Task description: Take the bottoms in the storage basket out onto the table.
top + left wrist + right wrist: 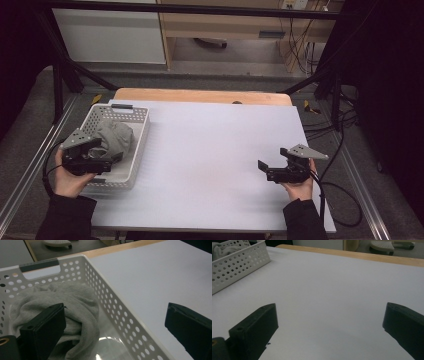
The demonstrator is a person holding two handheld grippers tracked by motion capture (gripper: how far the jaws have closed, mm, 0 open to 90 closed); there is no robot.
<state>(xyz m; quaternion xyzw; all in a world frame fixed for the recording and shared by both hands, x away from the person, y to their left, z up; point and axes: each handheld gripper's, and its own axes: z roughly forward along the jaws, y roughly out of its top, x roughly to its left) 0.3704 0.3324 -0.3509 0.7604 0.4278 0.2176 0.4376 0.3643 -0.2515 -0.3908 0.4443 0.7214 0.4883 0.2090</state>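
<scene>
Grey cloth (75,307) in perforated basket (125,317), L side.

No writing, label, brand or number can be read here. The white basket (137,145), the grey cloth (75,305) in it and the pale counter (337,290) bear no visible marks, and the background is too blurred for lettering.

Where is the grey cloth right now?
The grey cloth lies bunched inside the white basket at the table's left side in the high view, just ahead of the left gripper, whose jaws straddle the basket's wall.
</scene>
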